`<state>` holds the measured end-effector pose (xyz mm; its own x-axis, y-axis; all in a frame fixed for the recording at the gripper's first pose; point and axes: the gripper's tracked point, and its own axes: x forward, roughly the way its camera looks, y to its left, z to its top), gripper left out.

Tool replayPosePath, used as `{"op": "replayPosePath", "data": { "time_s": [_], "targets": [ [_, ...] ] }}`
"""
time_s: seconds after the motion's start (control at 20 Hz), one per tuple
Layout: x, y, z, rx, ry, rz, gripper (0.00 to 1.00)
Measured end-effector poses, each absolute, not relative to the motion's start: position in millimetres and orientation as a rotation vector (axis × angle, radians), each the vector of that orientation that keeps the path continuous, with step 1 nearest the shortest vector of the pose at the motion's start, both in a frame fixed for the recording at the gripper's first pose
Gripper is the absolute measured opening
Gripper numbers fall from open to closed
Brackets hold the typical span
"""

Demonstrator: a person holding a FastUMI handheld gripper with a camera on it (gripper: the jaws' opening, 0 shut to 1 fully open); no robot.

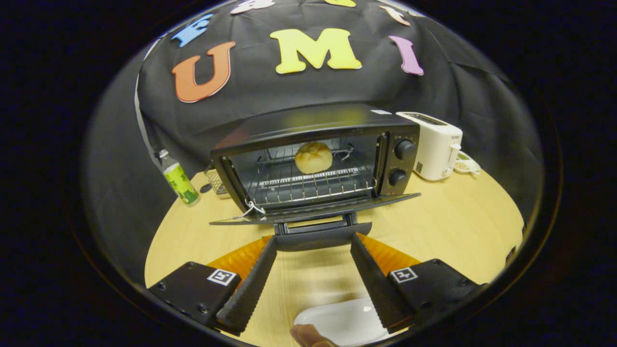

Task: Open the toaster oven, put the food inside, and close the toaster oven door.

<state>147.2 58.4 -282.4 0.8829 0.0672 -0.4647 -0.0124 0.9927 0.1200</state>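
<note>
Bun (313, 157): on rack inside toaster oven (315, 159). Door (313, 209): down flat, handle (322, 234) at fingertips. Gripper (313, 241): fingers spread, empty. Closing: catch handle underside, lift evenly, square to hinge

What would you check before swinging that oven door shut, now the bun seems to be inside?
1. Bun on the rack, clear of the door's path: ok.
2. Toaster oven door fully down and flat: ok.
3. Gripper open, fingers either side of the door handle: ok.
4. Fingers actually touching the handle: cannot tell.
5. White plate near the fingers, away from the door: ok.
6. White toaster and bottle outside the door's swing: ok.
</note>
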Motion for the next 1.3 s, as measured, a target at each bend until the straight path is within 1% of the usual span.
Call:
{"op": "replayPosePath", "data": {
  "time_s": [0.2,0.3,0.45,0.6,0.8,1.15,1.3],
  "targets": [
    [163.5,64.5,-260.4,0.123,0.382,0.061,1.0],
    [165.9,74.7,-254.3,0.191,0.392,0.106,1.0],
    [166.6,69.4,-242.9,0.218,0.396,0.105,1.0],
    [160.1,60.0,-225.3,0.175,0.342,0.085,1.0],
    [136.1,51.8,-197.7,0.132,0.3,0.088,1.0],
    [78.8,35.4,-121.6,0.089,0.16,0.111,1.0],
    [55.7,26.4,-82.4,-0.012,0.061,0.096,1.0]
  ]
}}
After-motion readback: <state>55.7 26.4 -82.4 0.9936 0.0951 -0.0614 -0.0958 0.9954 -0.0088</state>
